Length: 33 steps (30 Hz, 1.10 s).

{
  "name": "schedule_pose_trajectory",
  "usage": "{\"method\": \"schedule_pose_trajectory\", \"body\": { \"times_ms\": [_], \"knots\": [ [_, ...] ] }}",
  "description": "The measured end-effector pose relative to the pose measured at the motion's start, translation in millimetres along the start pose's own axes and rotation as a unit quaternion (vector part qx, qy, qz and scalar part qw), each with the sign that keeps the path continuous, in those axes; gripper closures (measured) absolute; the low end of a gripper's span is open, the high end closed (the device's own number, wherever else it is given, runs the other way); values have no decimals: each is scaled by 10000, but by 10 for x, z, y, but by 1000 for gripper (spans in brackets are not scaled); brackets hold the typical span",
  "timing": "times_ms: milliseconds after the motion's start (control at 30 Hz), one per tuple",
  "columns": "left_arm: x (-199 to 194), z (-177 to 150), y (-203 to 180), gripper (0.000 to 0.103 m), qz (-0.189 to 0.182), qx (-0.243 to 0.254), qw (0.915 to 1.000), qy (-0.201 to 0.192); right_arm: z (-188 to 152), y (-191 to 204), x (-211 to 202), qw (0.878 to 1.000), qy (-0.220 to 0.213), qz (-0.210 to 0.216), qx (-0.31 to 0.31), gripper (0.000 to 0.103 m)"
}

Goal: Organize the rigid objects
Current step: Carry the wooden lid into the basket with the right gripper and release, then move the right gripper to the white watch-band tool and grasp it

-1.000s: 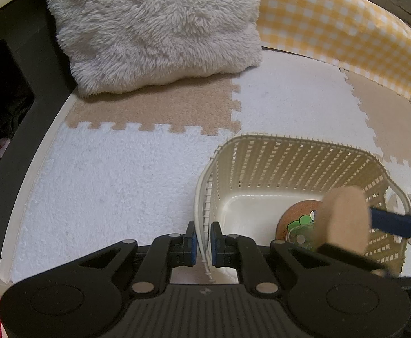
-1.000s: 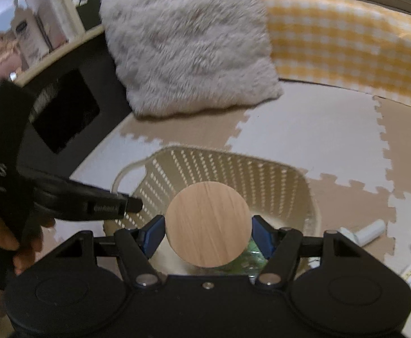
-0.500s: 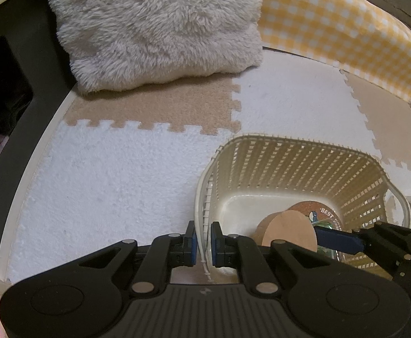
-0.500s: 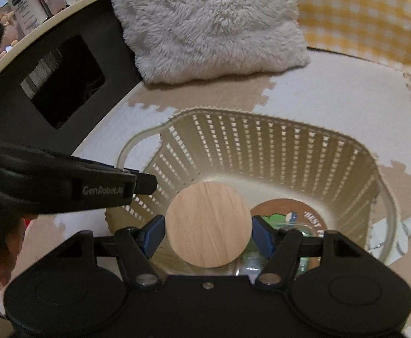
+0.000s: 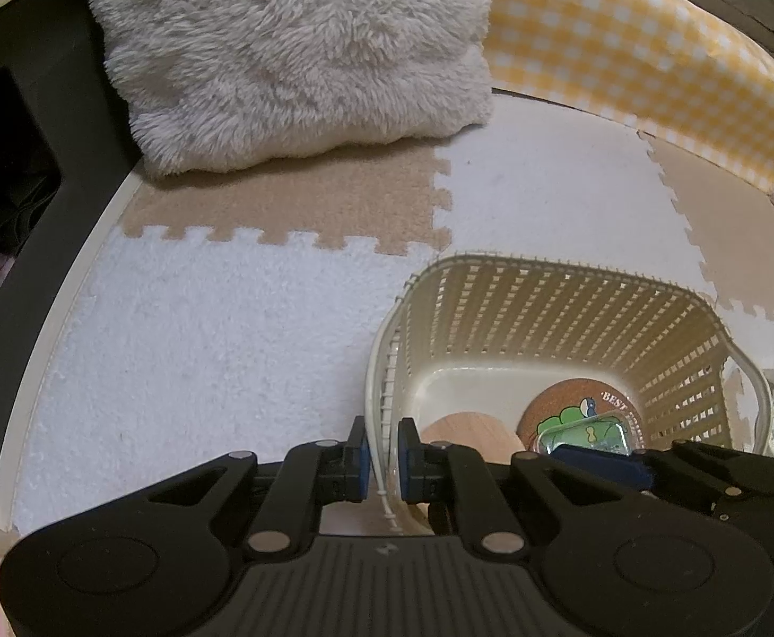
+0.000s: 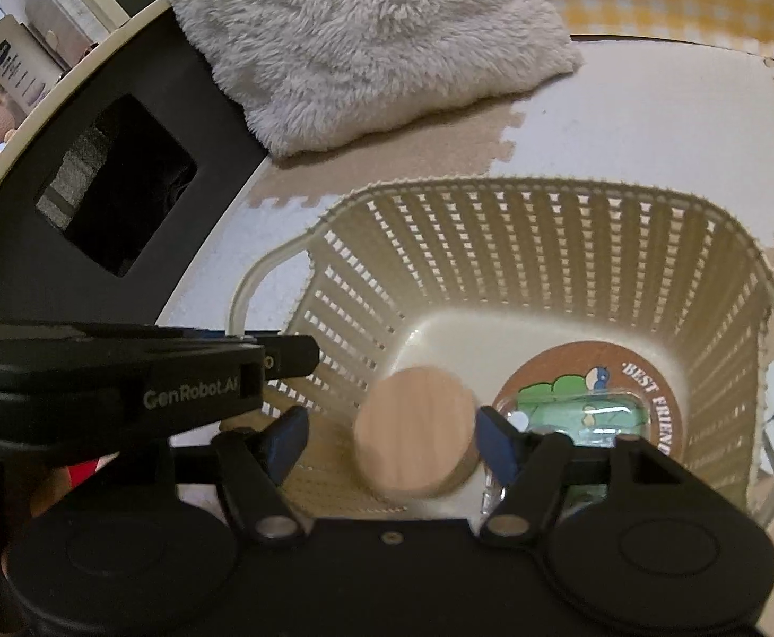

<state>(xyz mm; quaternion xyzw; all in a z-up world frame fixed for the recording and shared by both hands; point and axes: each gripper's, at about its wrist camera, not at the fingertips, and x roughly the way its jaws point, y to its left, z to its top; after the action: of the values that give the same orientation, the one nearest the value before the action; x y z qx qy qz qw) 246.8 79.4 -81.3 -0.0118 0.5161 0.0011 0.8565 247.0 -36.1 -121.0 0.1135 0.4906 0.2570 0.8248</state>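
Right wrist view alone shows right gripper [image 6: 392, 438] spread beside wooden disc [image 6: 416, 438] (blurred).

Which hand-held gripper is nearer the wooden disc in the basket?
Right. The right hand-held gripper has just been opening, with the wooden disc between its jaws inside the basket. The left hand-held gripper is shut on the basket's near wall, beside the disc.
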Motion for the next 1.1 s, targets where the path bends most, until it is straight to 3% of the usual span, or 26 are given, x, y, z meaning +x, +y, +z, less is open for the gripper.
{"method": "schedule_pose_trajectory", "body": {
  "times_ms": [600,1100],
  "knots": [
    [2,-1,0,93,2,5,10000,-1,-7,-10,-162,9999,-94,-56,103,23],
    [44,12,-25,92,60,1,9999,112,40,58,-972,9982,-522,-177,-215,22]
  ]
}}
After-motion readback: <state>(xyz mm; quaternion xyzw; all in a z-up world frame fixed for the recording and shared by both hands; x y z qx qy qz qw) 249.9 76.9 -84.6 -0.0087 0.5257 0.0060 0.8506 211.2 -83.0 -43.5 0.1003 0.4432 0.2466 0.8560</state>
